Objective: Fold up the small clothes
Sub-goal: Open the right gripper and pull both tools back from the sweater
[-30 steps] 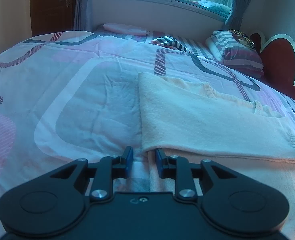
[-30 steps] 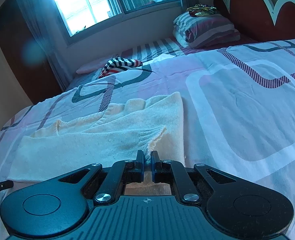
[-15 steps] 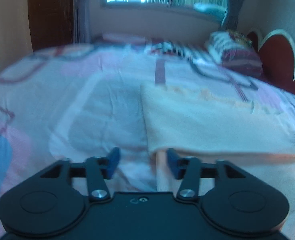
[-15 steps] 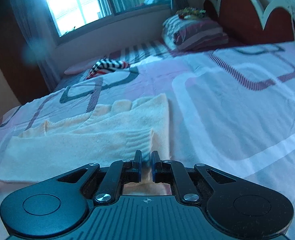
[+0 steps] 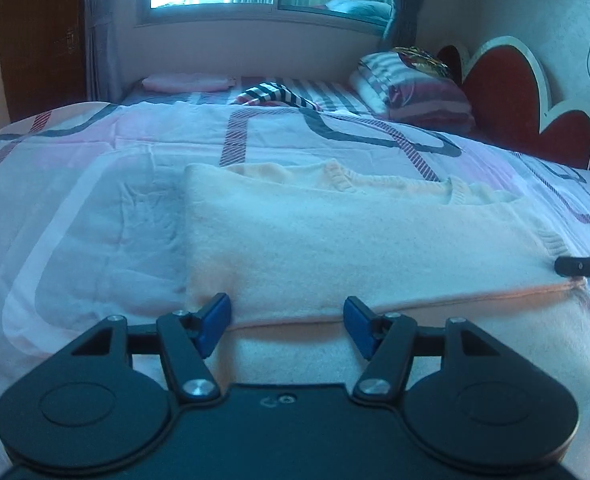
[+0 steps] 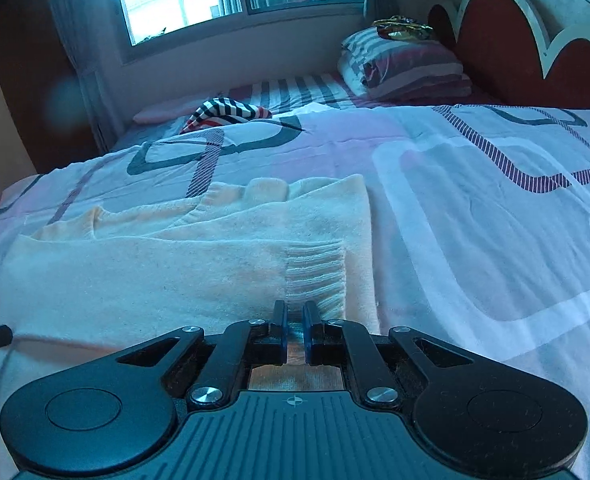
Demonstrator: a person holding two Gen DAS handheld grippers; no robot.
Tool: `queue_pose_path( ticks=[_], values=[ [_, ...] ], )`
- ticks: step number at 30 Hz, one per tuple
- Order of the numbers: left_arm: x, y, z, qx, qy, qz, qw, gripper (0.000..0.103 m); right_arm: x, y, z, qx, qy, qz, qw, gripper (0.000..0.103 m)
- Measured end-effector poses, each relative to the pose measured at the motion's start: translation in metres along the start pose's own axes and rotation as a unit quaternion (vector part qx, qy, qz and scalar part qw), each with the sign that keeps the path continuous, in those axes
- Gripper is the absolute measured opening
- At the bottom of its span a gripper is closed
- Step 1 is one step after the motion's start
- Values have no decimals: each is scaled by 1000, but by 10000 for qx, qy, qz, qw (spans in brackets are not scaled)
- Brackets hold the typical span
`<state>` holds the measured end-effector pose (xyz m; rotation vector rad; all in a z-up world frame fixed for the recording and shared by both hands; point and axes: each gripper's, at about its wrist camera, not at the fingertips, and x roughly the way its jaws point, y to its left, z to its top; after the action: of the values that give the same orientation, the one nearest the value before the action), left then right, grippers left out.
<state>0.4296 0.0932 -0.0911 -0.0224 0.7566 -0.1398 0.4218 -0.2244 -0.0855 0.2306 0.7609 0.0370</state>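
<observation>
A cream knitted sweater [image 5: 335, 240] lies partly folded on the bed, its ribbed collar at the far edge. My left gripper [image 5: 287, 326] is open, its blue pads astride the near folded edge, holding nothing. In the right wrist view the sweater [image 6: 155, 276] shows with a ribbed cuff [image 6: 315, 276] folded over it. My right gripper [image 6: 293, 330] is shut on the sweater's near edge by that cuff. The right gripper's tip [image 5: 583, 266] shows at the right edge of the left wrist view.
The bed has a patterned pink and white cover [image 5: 95, 208]. A striped garment [image 6: 227, 112] and a pink pillow [image 5: 187, 82] lie at the far side under the window. Stacked striped pillows [image 6: 407, 64] rest by the red headboard [image 6: 507, 40].
My left gripper has opened wide and let go of the sweater's edge, and shifted right along the fold. My right gripper stays shut on the sweater and has lowered it flatter.
</observation>
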Motion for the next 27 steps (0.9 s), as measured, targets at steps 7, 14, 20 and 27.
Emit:
queue_pose_path(
  ticks=[7, 14, 20, 27],
  values=[
    [19, -2, 39, -38, -184, -17, 9998, 66, 19, 32, 27, -308, -179, 445, 9984, 8],
    [73, 4, 71, 194, -58, 72, 9998, 66, 65, 78, 44, -706, -108, 921, 9932, 8],
    [90, 20, 77, 25, 22, 241, 9997, 66, 105, 111, 57, -749, 118, 1196, 9899, 8],
    [68, 23, 79, -153, -246, 151, 9995, 67, 104, 115, 52, -528, 6, 1119, 9923, 8]
  ],
)
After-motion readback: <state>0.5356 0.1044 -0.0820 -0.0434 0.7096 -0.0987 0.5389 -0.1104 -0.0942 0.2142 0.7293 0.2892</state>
